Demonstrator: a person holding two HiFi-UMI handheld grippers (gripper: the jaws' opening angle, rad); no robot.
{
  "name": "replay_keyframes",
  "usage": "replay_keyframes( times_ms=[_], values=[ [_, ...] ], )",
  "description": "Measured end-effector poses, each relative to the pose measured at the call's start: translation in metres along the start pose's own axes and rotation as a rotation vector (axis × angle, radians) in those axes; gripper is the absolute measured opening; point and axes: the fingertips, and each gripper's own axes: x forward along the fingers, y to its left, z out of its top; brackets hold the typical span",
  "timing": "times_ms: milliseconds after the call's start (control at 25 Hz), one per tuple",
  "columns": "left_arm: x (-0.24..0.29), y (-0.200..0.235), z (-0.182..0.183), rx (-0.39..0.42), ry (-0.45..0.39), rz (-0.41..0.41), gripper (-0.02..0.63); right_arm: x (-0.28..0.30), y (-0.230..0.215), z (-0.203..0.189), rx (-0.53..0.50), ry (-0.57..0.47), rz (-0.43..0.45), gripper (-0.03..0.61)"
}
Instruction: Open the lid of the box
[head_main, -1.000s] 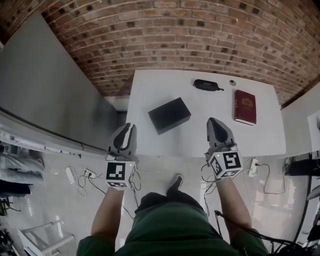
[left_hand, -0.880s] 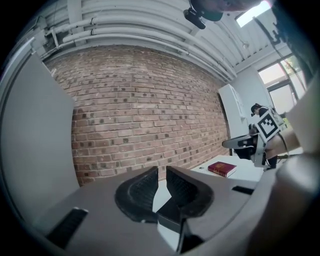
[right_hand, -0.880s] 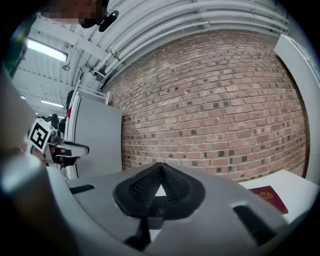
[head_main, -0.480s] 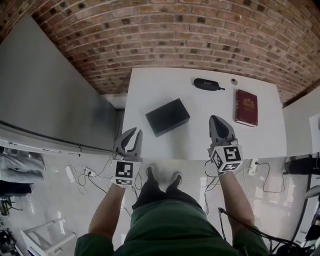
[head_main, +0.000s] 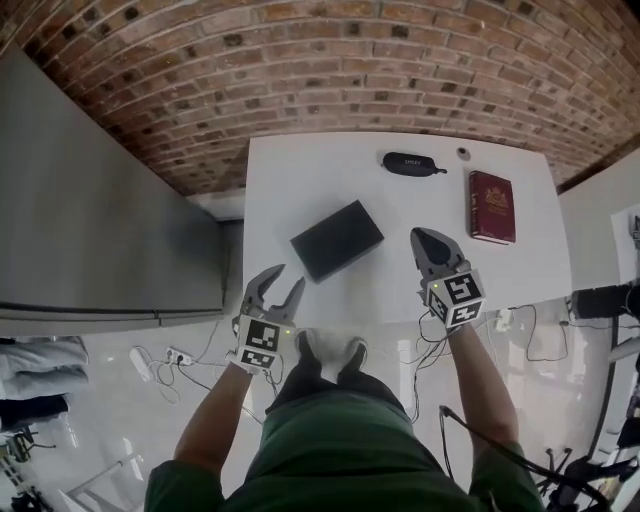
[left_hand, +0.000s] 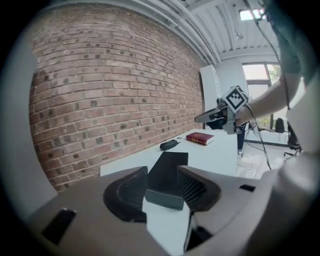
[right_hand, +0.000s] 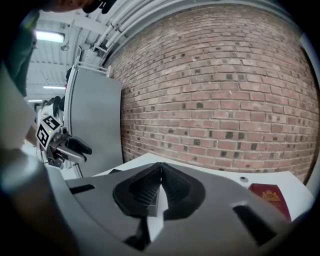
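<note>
A flat black box (head_main: 337, 240) with its lid down lies askew on the white table (head_main: 300, 170), left of the middle. My left gripper (head_main: 283, 279) hovers at the table's near edge, just short of the box's near left corner. Its jaws have just been opening and stand open with nothing gripped. In the left gripper view the box (left_hand: 170, 160) shows through the gap of the left gripper (left_hand: 162, 170). My right gripper (head_main: 420, 238) is shut and empty over the table, to the right of the box. Its pads meet in the right gripper view (right_hand: 161, 166).
A red book (head_main: 491, 206) lies at the table's right, with a black case (head_main: 408, 163) and a small round object (head_main: 463, 153) near the far edge. A brick wall stands behind. A grey panel (head_main: 100, 220) is at left. Cables (head_main: 170, 355) trail on the floor.
Both grippers have sunk toward the table. The left jaws, shut a second ago, have spread apart. The right jaws have stayed shut.
</note>
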Motion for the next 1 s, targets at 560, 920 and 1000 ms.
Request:
replay_keyframes(
  times_ms=[560, 920, 1000],
  values=[
    [0.041, -0.012, -0.039, 0.385, 0.163, -0.348, 0.318, 0.025, 0.030, -0.064, 0.079, 0.180, 0.018, 0.165],
    [0.047, -0.023, -0.062, -0.040, 0.226, -0.261, 0.318, 0.053, 0.027, -0.088, 0.041, 0.223, 0.202, 0.241],
    [0.052, -0.034, -0.068, -0.069, 0.231, -0.218, 0.316, 0.058, 0.030, -0.096, -0.022, 0.260, 0.272, 0.254]
  ],
)
